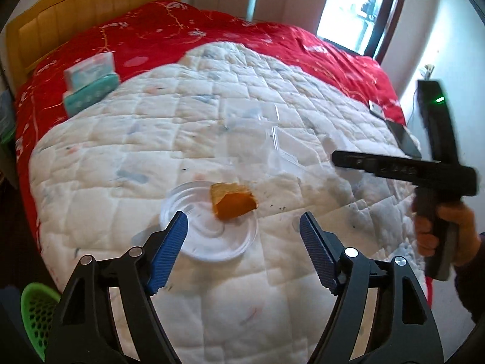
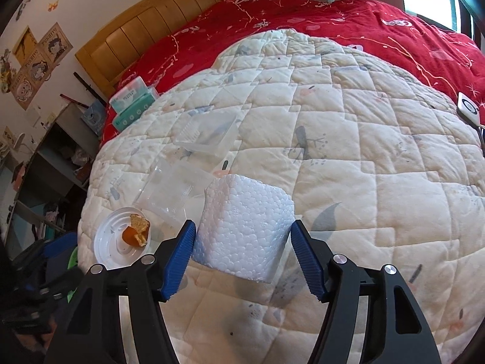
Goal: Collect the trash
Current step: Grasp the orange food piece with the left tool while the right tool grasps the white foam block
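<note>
On the white quilt (image 1: pixel 151 139) lies a clear plastic lid (image 1: pixel 209 221) with a piece of orange peel (image 1: pixel 233 201) on it. My left gripper (image 1: pixel 244 224) is open, just above the lid's near edge. A clear plastic clamshell box (image 1: pixel 260 139) lies open behind it. In the right wrist view a white styrofoam block (image 2: pixel 242 227) sits between the open fingers of my right gripper (image 2: pixel 241 236), with both pads close beside it. The lid (image 2: pixel 112 242), the peel (image 2: pixel 138 232) and the clamshell (image 2: pixel 188 170) show to its left. The right gripper's body (image 1: pixel 424 173) shows in the left wrist view.
A red bedspread (image 1: pixel 212 33) covers the bed under the quilt, with a wooden headboard (image 1: pixel 85 9) behind. A teal tissue pack (image 1: pixel 91 85) lies near the pillows. A phone (image 1: pixel 403 139) lies at the quilt's right edge. A green basket (image 1: pixel 38 309) stands by the bed's corner.
</note>
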{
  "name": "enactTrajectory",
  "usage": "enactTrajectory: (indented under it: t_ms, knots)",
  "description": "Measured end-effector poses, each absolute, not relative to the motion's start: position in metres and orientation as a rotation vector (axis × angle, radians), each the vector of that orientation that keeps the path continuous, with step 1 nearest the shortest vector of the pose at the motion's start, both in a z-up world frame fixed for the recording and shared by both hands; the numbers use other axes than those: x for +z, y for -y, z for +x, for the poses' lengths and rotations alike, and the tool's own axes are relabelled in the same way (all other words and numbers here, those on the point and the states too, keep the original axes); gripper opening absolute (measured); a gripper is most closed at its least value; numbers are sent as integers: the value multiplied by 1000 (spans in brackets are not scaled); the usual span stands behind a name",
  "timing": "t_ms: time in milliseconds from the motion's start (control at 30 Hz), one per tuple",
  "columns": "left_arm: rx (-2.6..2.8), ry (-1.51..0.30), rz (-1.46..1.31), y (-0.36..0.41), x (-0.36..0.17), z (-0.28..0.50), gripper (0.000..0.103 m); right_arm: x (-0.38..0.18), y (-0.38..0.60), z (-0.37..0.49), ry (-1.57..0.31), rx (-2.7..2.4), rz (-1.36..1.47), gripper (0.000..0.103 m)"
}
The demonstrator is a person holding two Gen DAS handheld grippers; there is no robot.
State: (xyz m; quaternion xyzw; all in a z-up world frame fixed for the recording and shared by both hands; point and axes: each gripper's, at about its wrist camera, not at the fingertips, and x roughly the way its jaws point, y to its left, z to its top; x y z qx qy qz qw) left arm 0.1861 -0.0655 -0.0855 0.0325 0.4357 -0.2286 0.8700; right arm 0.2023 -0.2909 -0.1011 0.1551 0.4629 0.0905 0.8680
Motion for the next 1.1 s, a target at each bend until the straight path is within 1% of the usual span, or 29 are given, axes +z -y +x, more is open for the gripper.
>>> enactTrajectory:
  t_ms: [100, 267, 367, 433, 500, 633, 833, 1100]
  knots:
    - [-486, -935, 85, 76, -96, 197, 74, -94, 296, 197, -950, 201, 333, 63]
    - [-478, -975, 105, 84, -113, 216, 68, -85, 296, 190, -925, 226, 333, 63]
    - [-479, -990, 114, 87, -120, 223, 62, -83, 296, 187, -918, 237, 338, 63]
    - [-483, -998, 118, 89, -124, 226, 57, -82, 295, 186, -915, 244, 340, 63]
    - [-477, -1002, 125, 90, -128, 228, 55, -82, 294, 185, -915, 247, 339, 63]
    - [-470, -1001, 124, 88, -133, 230, 43, -84, 291, 183, -920, 250, 331, 63]
    - [-468, -966, 108, 84, -127, 226, 40, -83, 287, 176, -919, 253, 328, 63]
    - [-458, -893, 25, 57, -93, 198, 37, -68, 273, 159, -896, 282, 321, 63]
